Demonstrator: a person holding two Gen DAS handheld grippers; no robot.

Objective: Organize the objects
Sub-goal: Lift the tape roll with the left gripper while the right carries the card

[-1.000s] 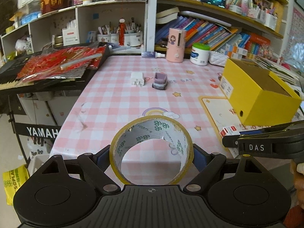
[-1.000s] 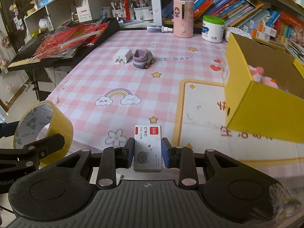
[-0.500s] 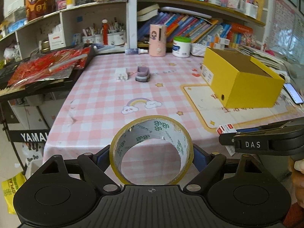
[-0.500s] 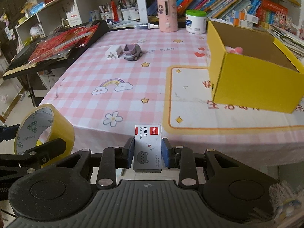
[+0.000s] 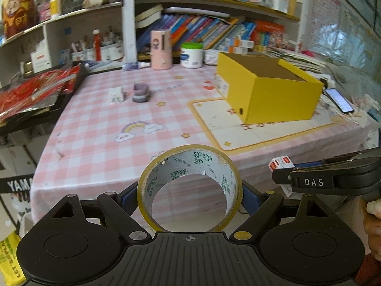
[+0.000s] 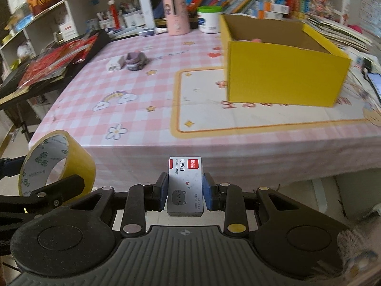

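Observation:
My left gripper (image 5: 190, 196) is shut on a yellow tape roll (image 5: 190, 164), held upright with its hole facing the camera; the same tape roll (image 6: 71, 157) shows at the left of the right wrist view. My right gripper (image 6: 185, 191) is shut on a small staple box (image 6: 185, 186) with a cat drawing and a red label; that staple box (image 5: 281, 164) also shows at the right of the left wrist view. Both hang off the near edge of the pink checked table (image 6: 147, 90). An open yellow cardboard box (image 6: 283, 71) stands on the table, something pink inside.
A purple toy car (image 6: 135, 60) and a white charger plug (image 6: 114, 64) lie at the table's far left. A pink cylinder (image 6: 176, 15) and white jar (image 6: 209, 19) stand by the bookshelves. A keyboard with red packets (image 6: 47, 64) borders the left. A phone (image 5: 338, 99) lies right.
Both grippers have drawn back off the table's near edge and swung rightward, each keeping its load. The yellow box now sits more central, the toy car farther left.

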